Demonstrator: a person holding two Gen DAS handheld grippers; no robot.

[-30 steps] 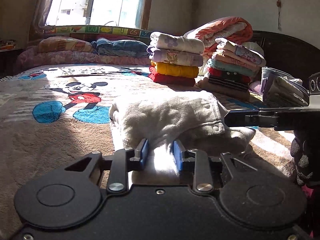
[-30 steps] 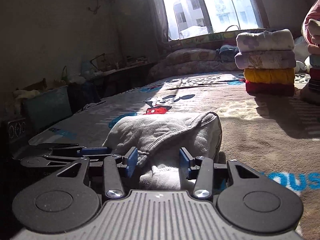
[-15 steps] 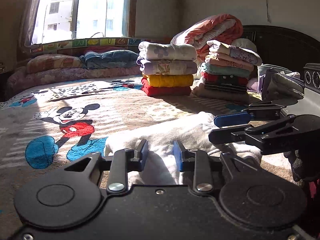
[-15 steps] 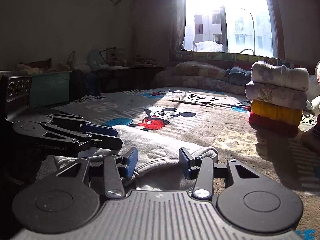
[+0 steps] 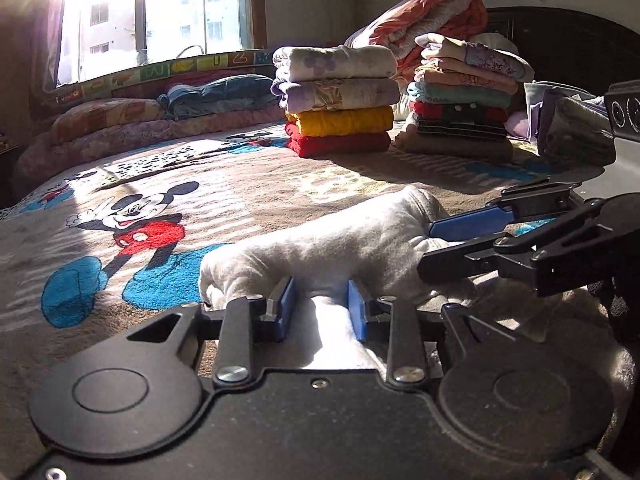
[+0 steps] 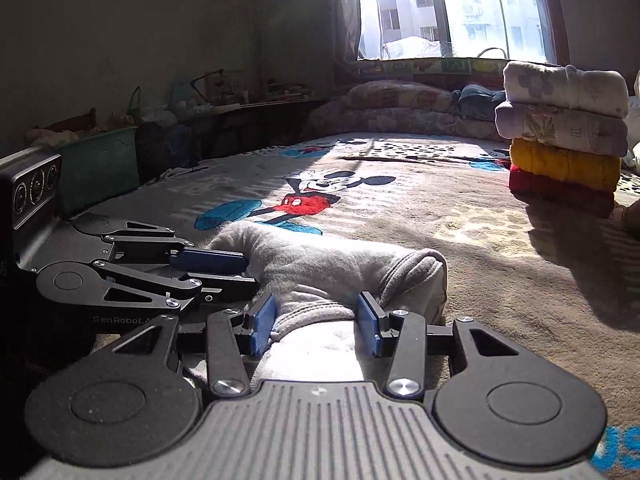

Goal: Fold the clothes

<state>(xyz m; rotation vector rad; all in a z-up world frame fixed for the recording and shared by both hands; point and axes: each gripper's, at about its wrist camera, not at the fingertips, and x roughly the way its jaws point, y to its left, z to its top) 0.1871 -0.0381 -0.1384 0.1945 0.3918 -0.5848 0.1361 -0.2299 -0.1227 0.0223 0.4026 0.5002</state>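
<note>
A pale grey garment (image 5: 340,248) lies folded into a thick bundle on the Mickey Mouse blanket (image 5: 132,220). My left gripper (image 5: 320,310) is shut on its near edge, with cloth bulging between the blue pads. From the right side, my right gripper (image 5: 426,248) clamps the bundle's other end. In the right wrist view the same garment (image 6: 320,272) sits between the right gripper's (image 6: 314,326) pads. There the left gripper (image 6: 236,270) comes in from the left, its fingers closed on the cloth's edge.
Two stacks of folded clothes (image 5: 340,108) (image 5: 464,108) stand at the back of the bed, with a rolled orange quilt (image 5: 420,16) behind them. Pillows (image 5: 120,120) line the window side. A green bin (image 6: 100,160) and cluttered shelves stand beside the bed.
Both grippers have brought the garment down from a raised, bunched heap to a flatter bundle on the blanket. Both views have swung sideways, and each gripper now shows in the other's view.
</note>
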